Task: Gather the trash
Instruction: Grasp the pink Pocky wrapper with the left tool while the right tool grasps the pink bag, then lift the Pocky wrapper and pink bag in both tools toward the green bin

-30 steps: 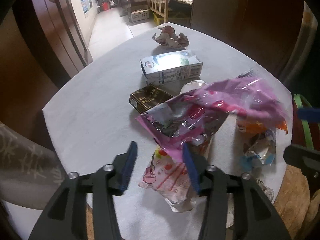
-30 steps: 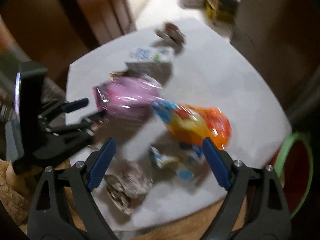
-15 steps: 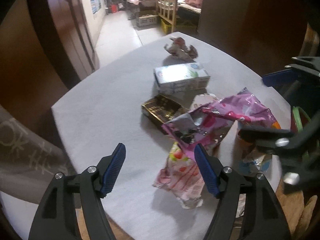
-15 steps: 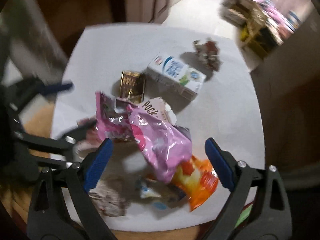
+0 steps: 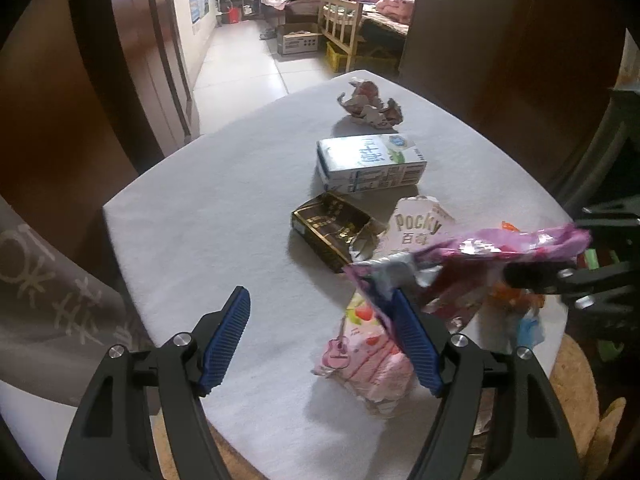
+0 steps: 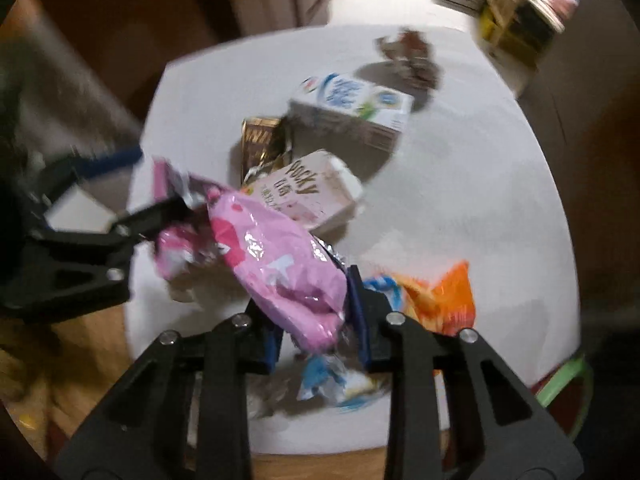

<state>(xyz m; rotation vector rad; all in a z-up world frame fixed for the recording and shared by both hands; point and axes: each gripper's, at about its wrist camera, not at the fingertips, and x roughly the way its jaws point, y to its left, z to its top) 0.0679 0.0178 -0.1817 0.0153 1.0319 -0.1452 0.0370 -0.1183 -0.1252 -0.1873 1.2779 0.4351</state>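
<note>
The right gripper (image 6: 316, 320) is closing its jaws on the pink snack bag (image 6: 276, 264), and both blue pads press the bag's near end. The bag hangs in the air above the tabletop (image 5: 224, 208). Its far, torn end lies against one finger of the left gripper (image 5: 320, 340). The left gripper's jaws are opening, with bare tabletop showing between them, so it grips nothing.

Under the bag, near the front edge of the tabletop, lie a pale pink wrapper with a little guitar on it (image 5: 360, 356), an orange snack bag (image 6: 440, 304) and a blue and white wrapper (image 6: 340, 384). The orange bag sits close to the right edge. Farther in are a Pocky box (image 5: 420, 224), touching a torn black and gold box (image 5: 332, 228), then a milk carton (image 5: 372, 162) on its side, then a crumpled wrapper (image 5: 370, 104) close to the far edge.

The left half of the tabletop is bare and gives lots of room. A green rim (image 6: 560, 384) shows just past the tabletop's right front corner. A grey cloth (image 5: 48, 304) hangs by the left edge.
</note>
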